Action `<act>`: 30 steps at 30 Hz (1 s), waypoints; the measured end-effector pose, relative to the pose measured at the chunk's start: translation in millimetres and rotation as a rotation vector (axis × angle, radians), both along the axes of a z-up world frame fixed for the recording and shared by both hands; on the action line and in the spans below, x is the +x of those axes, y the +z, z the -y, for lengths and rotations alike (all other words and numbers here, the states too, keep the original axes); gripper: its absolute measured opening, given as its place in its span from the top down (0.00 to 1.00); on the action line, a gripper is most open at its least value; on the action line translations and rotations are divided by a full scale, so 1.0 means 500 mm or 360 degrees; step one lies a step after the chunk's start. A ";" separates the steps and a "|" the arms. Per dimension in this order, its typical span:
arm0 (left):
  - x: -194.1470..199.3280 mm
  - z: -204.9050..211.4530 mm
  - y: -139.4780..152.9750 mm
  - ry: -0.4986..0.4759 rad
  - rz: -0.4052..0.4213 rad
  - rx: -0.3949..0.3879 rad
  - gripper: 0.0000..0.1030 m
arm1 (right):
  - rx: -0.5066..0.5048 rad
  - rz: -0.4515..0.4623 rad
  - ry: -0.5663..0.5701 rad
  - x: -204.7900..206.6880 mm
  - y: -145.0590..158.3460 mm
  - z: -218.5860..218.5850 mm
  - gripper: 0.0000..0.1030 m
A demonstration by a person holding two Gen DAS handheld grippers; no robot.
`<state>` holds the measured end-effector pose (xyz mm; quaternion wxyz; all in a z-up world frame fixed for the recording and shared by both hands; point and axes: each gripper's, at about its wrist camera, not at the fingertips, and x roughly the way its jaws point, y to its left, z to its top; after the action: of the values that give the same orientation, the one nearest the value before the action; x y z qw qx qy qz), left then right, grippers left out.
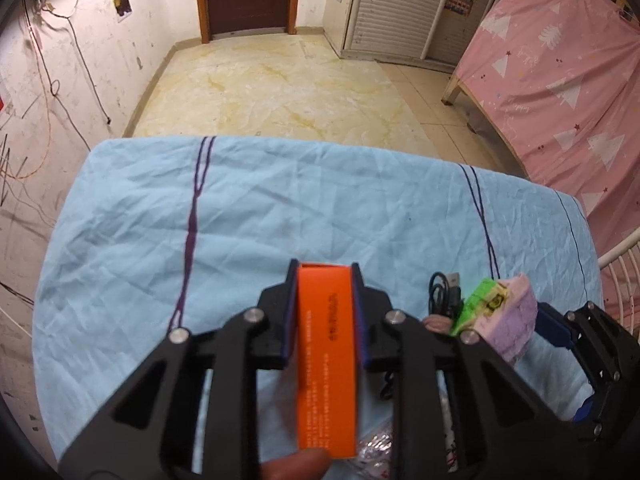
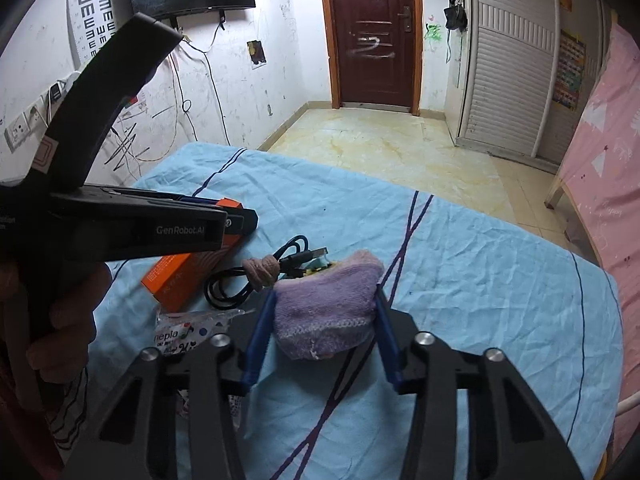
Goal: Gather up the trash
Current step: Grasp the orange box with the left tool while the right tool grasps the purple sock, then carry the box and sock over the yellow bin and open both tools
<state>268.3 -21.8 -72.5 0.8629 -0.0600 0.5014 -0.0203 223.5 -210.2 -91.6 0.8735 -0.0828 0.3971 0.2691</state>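
Note:
My left gripper (image 1: 325,270) is shut on an orange box (image 1: 326,356), holding it lengthwise between its blue pads, one end lifted off the blue cloth; the box also shows in the right wrist view (image 2: 188,268). My right gripper (image 2: 326,298) has its fingers on both sides of a purple sock (image 2: 328,304), closed on it; the sock also shows in the left wrist view (image 1: 512,320). A black USB cable (image 2: 256,272), a pink knotted item (image 2: 262,270) and a green-yellow wrapper (image 1: 476,300) lie between the grippers.
A printed plastic wrapper (image 2: 188,330) lies near the table's front left. The table is covered by a light blue cloth (image 1: 280,208). A pink-covered bed (image 1: 560,92) stands to the right, a white rack (image 1: 624,256) at the table's right edge, marble floor beyond.

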 end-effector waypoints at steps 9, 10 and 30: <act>-0.045 -0.001 0.052 0.0049 0.0216 0.0064 0.79 | 0.0096 0.0027 -0.0093 -0.014 0.011 0.036 0.74; -0.050 0.002 0.058 0.0047 0.0230 0.0066 0.79 | 0.0100 0.0034 -0.0103 -0.018 0.013 0.040 0.74; -0.131 0.174 0.152 -0.0192 0.0428 0.0215 0.79 | 0.0376 0.0300 -0.0439 -0.124 0.123 0.314 0.74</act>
<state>202.6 -108.8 3.3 0.9215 0.0315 0.3844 -0.0462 161.4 -367.1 -30.3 0.9391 0.0507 0.2868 0.1826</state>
